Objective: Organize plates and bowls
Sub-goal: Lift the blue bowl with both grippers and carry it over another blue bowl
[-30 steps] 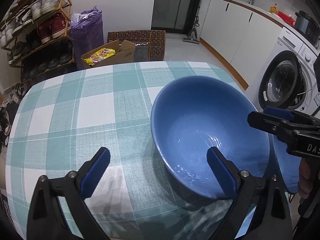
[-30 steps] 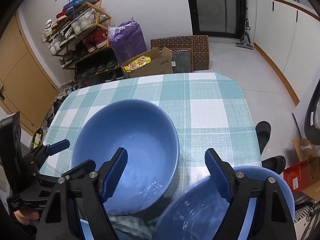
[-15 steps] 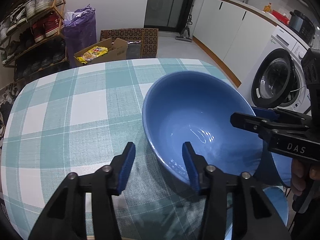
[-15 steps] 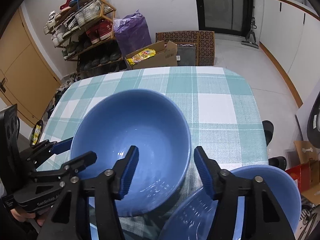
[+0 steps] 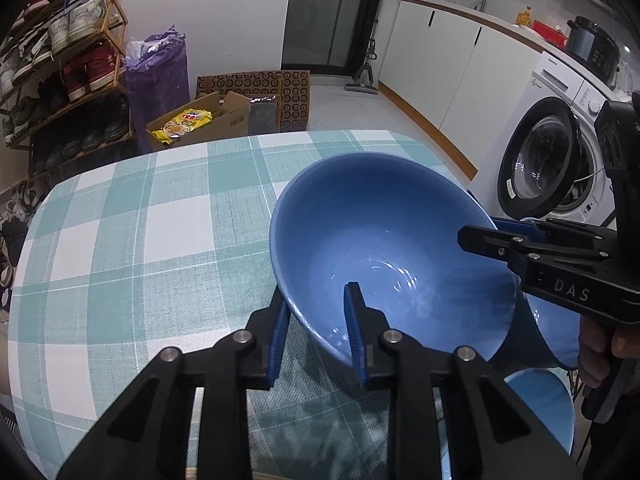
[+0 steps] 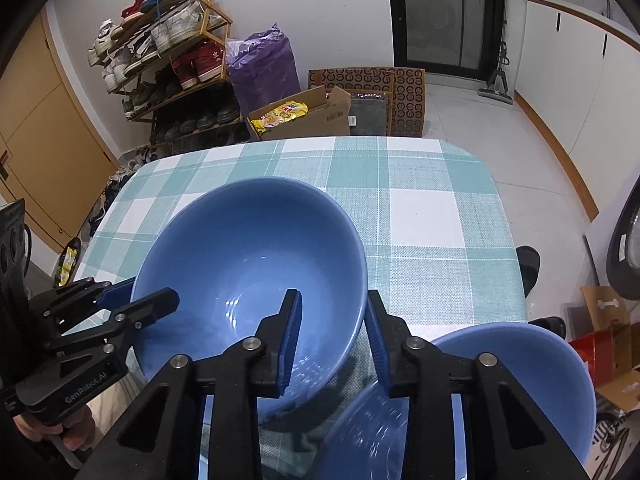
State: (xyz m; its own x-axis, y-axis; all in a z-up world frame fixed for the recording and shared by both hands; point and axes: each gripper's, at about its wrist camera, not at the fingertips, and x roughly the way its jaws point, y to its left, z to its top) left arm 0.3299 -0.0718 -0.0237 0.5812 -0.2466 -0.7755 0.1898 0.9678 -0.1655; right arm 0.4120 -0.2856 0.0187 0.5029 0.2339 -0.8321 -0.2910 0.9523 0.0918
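Observation:
A large blue bowl (image 5: 384, 240) (image 6: 248, 256) sits tilted over the teal-checked tablecloth (image 5: 140, 240). My left gripper (image 5: 316, 300) is closing on its near-left rim, one pad inside and one outside against the wall. My right gripper (image 6: 334, 296) is closing on the opposite rim the same way, and also shows in the left wrist view (image 5: 484, 236). The left gripper appears at the bowl's left edge in the right wrist view (image 6: 136, 300). A second blue bowl (image 6: 532, 364) (image 5: 548, 340) lies at the near right, with another blue dish (image 5: 540, 404) below it.
The table's (image 6: 440, 216) right edge drops to the floor, where slippers (image 6: 528, 268) lie. A washing machine (image 5: 560, 160) stands to the right. Behind the table are a shoe rack (image 6: 168, 60), a purple bag (image 6: 264, 68) and an open cardboard box (image 6: 304, 116).
Both grippers' jaws have narrowed from wide apart to a clamp on the big bowl's rim. The bowl now sits more tilted, with a darker shadow under it.

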